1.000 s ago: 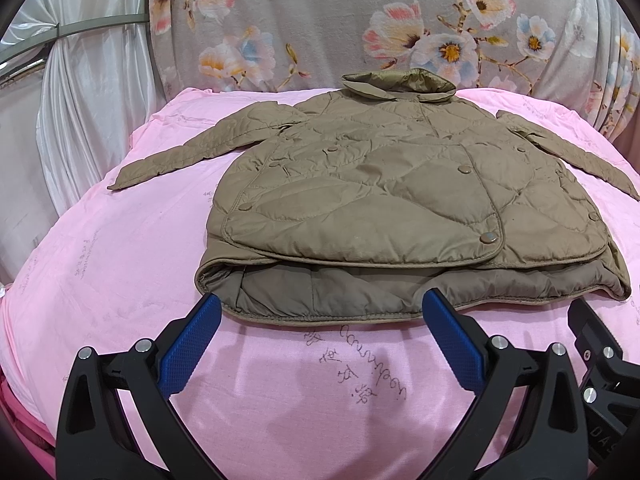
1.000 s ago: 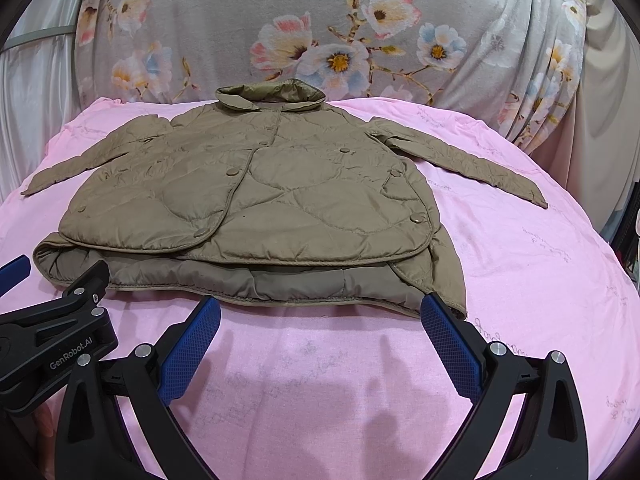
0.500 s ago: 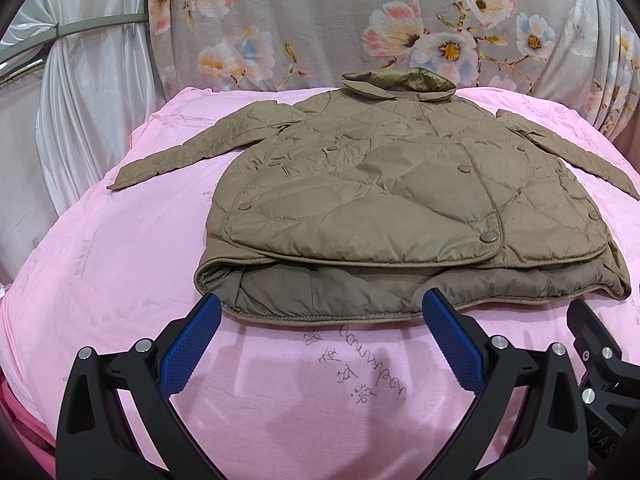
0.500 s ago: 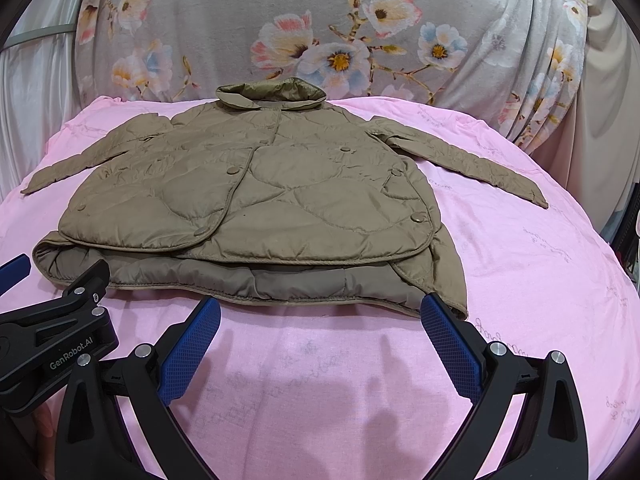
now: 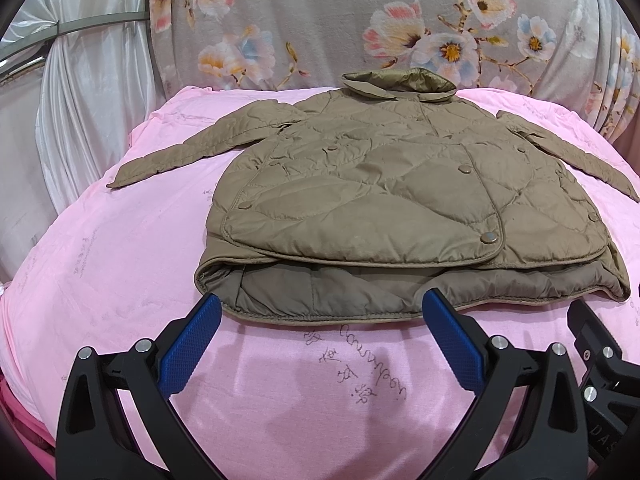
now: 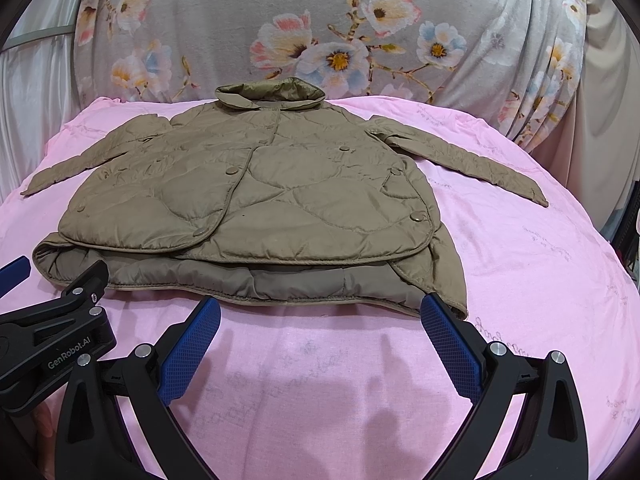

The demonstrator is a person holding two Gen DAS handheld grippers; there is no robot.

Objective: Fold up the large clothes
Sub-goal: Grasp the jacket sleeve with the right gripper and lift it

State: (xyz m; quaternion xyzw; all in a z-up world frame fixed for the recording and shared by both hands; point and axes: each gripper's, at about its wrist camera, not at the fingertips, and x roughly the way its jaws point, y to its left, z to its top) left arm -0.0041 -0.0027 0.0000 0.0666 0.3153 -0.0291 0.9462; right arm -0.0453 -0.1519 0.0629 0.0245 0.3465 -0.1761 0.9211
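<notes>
I hold my left tongs [image 5: 320,322] and my right tongs [image 6: 320,322] side by side, both spread wide with nothing between the blue pads. They hover low over the pink sheet [image 5: 120,264] of the bed, just before the near hem of the jacket [image 5: 400,184].

The jacket lies flat straight ahead of both tongs, front side up, with the collar [image 5: 400,82] at the far end. The left sleeve [image 5: 188,152] stretches out far to the left of my left tongs, and the right sleeve [image 6: 460,156] stretches far to the right of my right tongs. The lower hem [image 5: 320,310] sticks out under the front flaps, and the lining shows there.

I think no fold is made yet. To do the first fold well, I should take one sleeve near the cuff, pinch only the sleeve and not the sheet below, and lay it across the chest. The padded cloth is slippery and thick, so I expect I need a deep bite and a slow pull.
</notes>
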